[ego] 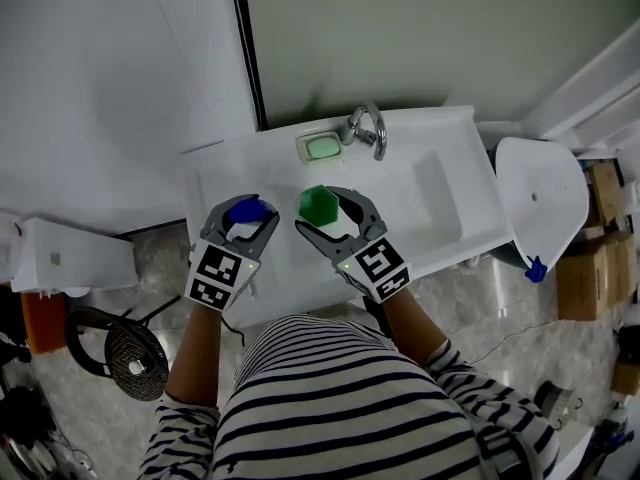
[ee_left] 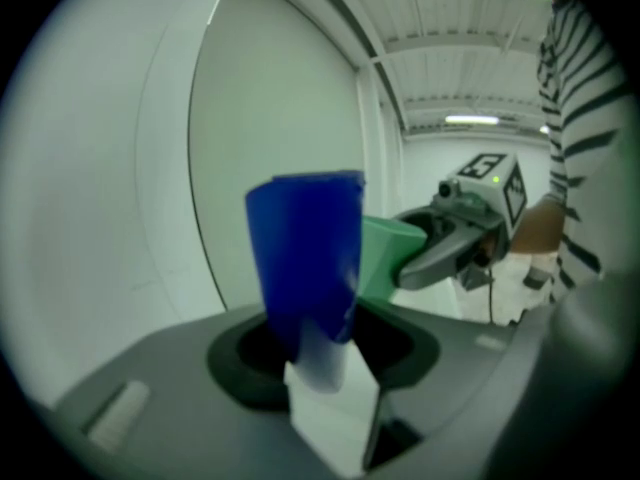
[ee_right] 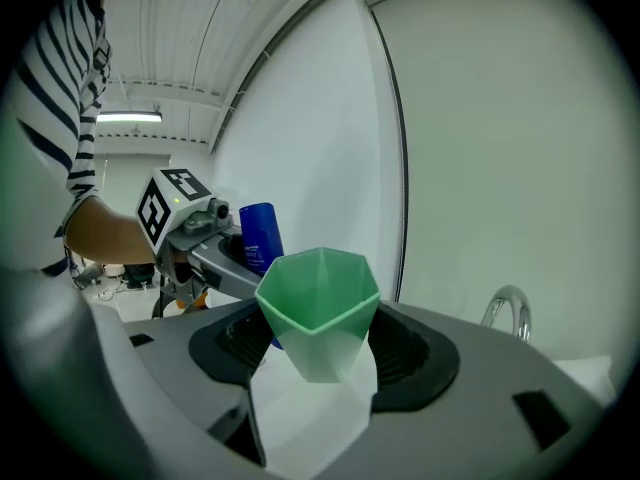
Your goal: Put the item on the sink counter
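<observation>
My left gripper [ego: 247, 214] is shut on a blue cup [ego: 247, 209], which stands upright between the jaws in the left gripper view [ee_left: 305, 258]. My right gripper [ego: 326, 211] is shut on a green six-sided cup [ego: 318, 204], open end up in the right gripper view [ee_right: 320, 313]. Both cups hang side by side, a little apart, over the near part of the white sink counter [ego: 445, 173]. Each gripper view shows the other cup too: the green cup [ee_left: 388, 253] and the blue cup [ee_right: 260, 234].
A chrome faucet [ego: 367, 128] and a soap dish with green soap [ego: 322, 147] sit at the counter's back edge by the wall. A white toilet [ego: 540, 198] stands to the right, with cardboard boxes [ego: 590, 258] beyond it. A black round fan [ego: 130, 353] lies on the floor at the left.
</observation>
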Available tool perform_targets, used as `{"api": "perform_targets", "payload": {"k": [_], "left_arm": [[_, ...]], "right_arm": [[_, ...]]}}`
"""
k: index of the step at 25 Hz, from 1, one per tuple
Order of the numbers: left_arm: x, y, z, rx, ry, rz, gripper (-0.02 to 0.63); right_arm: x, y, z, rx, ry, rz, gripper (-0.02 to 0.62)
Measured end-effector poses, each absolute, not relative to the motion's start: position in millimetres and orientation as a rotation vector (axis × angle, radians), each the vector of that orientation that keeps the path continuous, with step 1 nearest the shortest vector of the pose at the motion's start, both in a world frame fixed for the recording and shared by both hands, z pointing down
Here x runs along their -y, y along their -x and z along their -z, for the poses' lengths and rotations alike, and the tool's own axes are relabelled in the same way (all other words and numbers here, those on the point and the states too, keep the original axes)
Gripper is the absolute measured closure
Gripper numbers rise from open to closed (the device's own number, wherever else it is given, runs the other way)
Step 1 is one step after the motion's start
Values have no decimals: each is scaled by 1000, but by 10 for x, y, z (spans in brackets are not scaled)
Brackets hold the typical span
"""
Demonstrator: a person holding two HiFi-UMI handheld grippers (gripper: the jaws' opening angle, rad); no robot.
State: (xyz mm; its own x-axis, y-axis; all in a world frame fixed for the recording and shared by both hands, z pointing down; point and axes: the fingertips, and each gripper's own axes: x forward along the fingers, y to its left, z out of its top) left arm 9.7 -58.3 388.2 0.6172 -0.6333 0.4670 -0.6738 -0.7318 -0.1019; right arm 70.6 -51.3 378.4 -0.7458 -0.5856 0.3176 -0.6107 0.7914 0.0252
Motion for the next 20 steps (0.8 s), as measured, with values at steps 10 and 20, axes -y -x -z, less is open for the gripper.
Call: {"api": "perform_targets", "payload": {"k": [10,20], "left_arm": [[1218,-74,-4075,1066,-2751,-835,426],[1926,231,-4582,1067,-2687,-835,426]], "right_arm": [[897,-683,-3995,2681,-864,-178,298],[1111,-562,-4216,2632,-921,-245,298]]}}
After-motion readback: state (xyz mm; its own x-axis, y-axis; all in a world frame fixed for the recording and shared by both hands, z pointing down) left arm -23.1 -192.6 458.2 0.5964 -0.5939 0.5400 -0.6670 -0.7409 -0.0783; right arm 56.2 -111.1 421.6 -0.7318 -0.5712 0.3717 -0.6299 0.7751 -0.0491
